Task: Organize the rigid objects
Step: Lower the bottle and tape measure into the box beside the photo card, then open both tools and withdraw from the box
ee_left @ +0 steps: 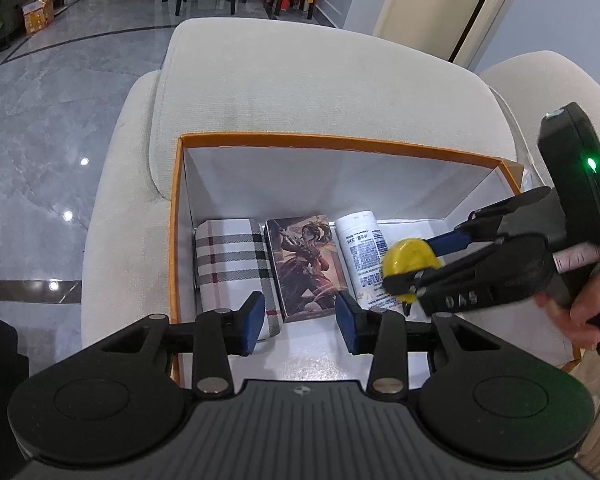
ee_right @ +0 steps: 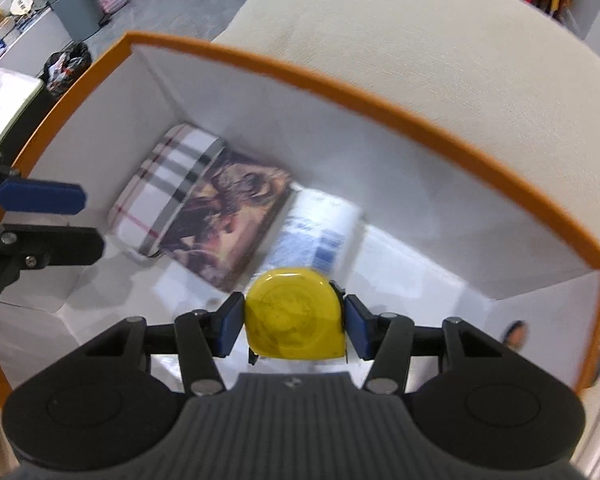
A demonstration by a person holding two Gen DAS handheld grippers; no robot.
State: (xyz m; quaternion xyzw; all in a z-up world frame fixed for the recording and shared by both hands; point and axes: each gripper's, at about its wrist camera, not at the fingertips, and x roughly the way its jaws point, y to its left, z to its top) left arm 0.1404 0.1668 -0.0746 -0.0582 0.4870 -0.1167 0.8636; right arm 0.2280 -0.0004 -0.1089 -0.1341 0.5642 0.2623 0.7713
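An orange-rimmed white box (ee_left: 340, 142) (ee_right: 340, 80) sits on a cream sofa. Inside lie a plaid case (ee_left: 230, 264) (ee_right: 160, 184), a picture box (ee_left: 306, 264) (ee_right: 228, 216) and a white bottle (ee_left: 362, 248) (ee_right: 320, 224), side by side. My right gripper (ee_right: 294, 320) (ee_left: 410, 276) is shut on a yellow tape measure (ee_right: 294, 314) (ee_left: 410, 260) and holds it inside the box, above the bottle. My left gripper (ee_left: 300, 320) is open and empty over the box's near edge; one of its fingers (ee_right: 40, 198) shows at the left of the right wrist view.
The cream sofa cushion (ee_left: 320, 80) rises behind the box. A grey tiled floor (ee_left: 40, 140) lies to the left, with chairs and a cardboard box (ee_left: 40, 14) far back. A grey bin (ee_right: 76, 6) stands across the room.
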